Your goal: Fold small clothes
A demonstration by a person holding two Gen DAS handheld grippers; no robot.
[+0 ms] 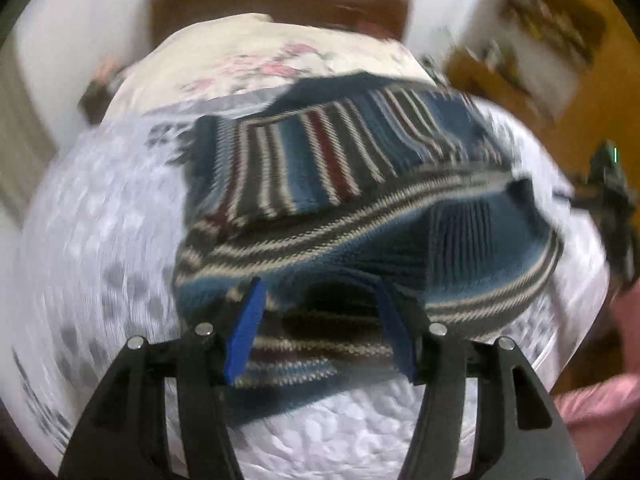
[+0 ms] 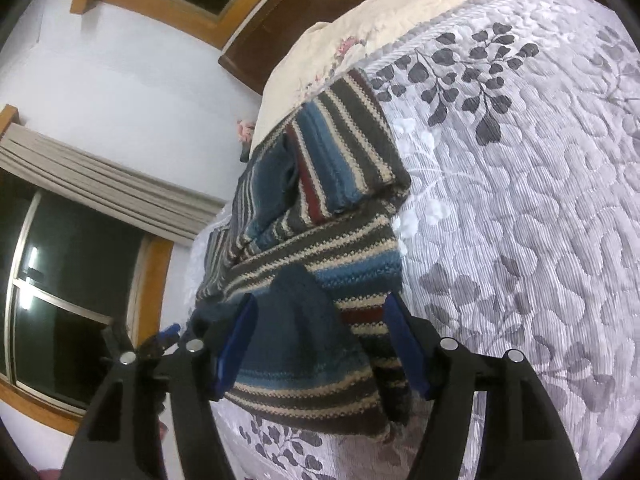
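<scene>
Left wrist view, blurred: left gripper (image 1: 320, 320) at lower centre, jaws wide apart, straddling the near edge of the striped knit sweater (image 1: 340, 184) — no grip visible. Right wrist view: right gripper (image 2: 320, 344) likewise spread over the sweater's hem; grey leaf-print quilt (image 2: 520, 200) filling the right side.

A home bedroom: bed (image 2: 520, 200) with leaf-patterned quilt, floral pillow (image 1: 256, 60), wooden headboard (image 1: 280, 0), curtained window (image 2: 72, 248).
</scene>
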